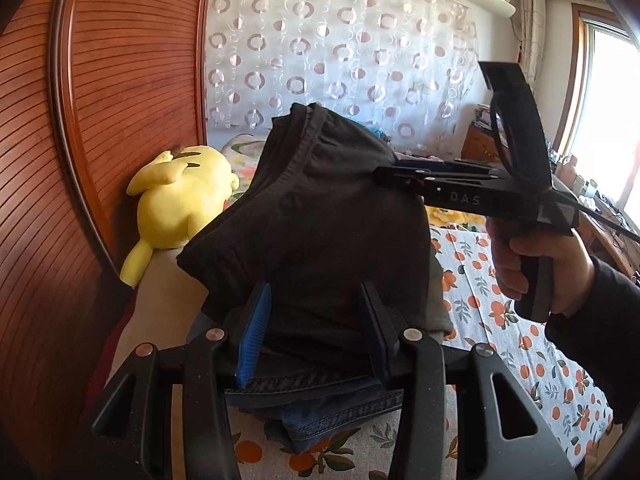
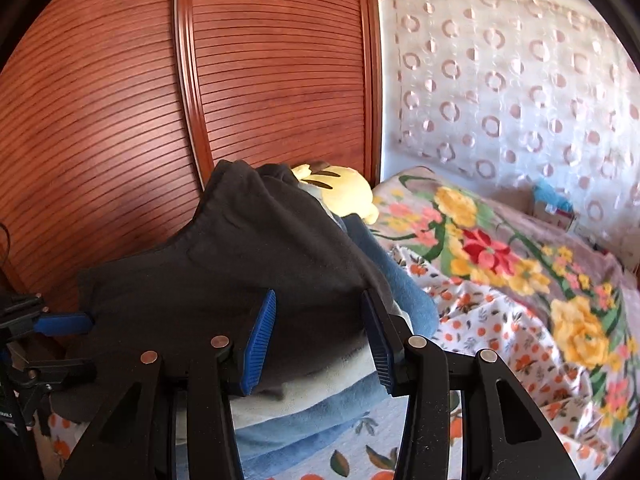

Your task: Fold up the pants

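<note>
Pants of dark, nearly black cloth lie folded on top of a stack of folded clothes on the bed, the waistband end lifted toward the far side. Under them in the left wrist view shows a pair of folded blue jeans; in the right wrist view the layers below are pale and light blue.

The left hand-held gripper sits at the near edge of the pants with its jaws about half apart; the cloth lies between the blue pads, but the pads do not seem to press on it. The right hand-held gripper reaches the pants from the other side, held by a hand in a dark sleeve. Its jaws also stand about half apart with dark cloth between the pads; whether they pinch it I cannot tell. In the left wrist view its tip meets the upper right edge of the pants.

The bed sheet is white with an orange fruit print. A floral blanket lies bunched farther off, a yellow plush toy rests just beside the stack against a reddish slatted wooden wardrobe, and a sheer curtain with ring patterns hangs behind.
</note>
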The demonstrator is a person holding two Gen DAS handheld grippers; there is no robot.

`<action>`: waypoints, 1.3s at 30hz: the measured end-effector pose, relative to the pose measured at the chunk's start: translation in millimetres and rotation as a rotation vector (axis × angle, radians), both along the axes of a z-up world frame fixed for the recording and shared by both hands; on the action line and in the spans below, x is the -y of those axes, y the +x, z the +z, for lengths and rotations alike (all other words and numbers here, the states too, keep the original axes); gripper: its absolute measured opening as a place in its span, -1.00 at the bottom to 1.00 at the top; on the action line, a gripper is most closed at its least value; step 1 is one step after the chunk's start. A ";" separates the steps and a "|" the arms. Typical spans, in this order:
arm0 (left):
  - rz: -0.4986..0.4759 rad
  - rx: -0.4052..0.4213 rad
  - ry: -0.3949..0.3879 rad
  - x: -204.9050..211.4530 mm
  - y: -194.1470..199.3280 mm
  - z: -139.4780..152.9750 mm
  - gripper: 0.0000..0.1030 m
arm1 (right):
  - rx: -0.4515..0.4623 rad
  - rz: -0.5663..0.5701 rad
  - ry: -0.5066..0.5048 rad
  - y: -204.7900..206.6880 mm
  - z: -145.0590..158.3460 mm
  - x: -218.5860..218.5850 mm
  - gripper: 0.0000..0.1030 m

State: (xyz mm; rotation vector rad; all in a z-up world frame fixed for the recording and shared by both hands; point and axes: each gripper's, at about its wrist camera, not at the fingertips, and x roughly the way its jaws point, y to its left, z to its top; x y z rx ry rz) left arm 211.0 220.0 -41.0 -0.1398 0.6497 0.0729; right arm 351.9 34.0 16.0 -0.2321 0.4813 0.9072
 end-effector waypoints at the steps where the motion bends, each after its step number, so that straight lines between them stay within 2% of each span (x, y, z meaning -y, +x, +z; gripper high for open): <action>1: 0.002 0.005 0.005 0.6 -1.1 1.5 -0.11 | 0.003 -0.002 0.006 -1.5 0.6 0.8 -0.10; 8: 0.002 0.026 0.032 12.7 -8.8 11.7 -0.11 | 0.005 -0.027 0.020 -28.1 3.4 18.7 -0.10; 14: -0.024 0.035 0.052 36.0 -13.4 16.8 -0.11 | 0.016 -0.115 0.042 -69.1 0.1 61.9 -0.10; 21: -0.084 0.043 0.094 85.5 -9.8 15.0 -0.10 | 0.011 -0.221 0.038 -121.9 -9.3 126.5 -0.10; 30: -0.223 0.040 0.077 153.1 -2.4 1.6 0.00 | -0.013 -0.382 0.034 -182.5 -18.0 202.6 -0.10; 32: -0.248 0.029 0.063 165.1 -1.1 -1.5 0.11 | -0.015 -0.410 0.039 -192.7 -18.1 213.0 -0.10; 34: -0.258 0.020 0.064 175.9 0.0 -3.9 0.39 | -0.018 -0.434 0.043 -203.5 -18.6 220.7 -0.10; 36: -0.268 0.019 0.065 186.9 0.0 -5.2 0.51 | -0.022 -0.459 0.049 -213.7 -19.2 228.1 -0.10; 39: -0.282 0.019 0.069 200.9 -1.6 -6.7 0.53 | -0.029 -0.481 0.049 -224.9 -18.9 231.9 -0.10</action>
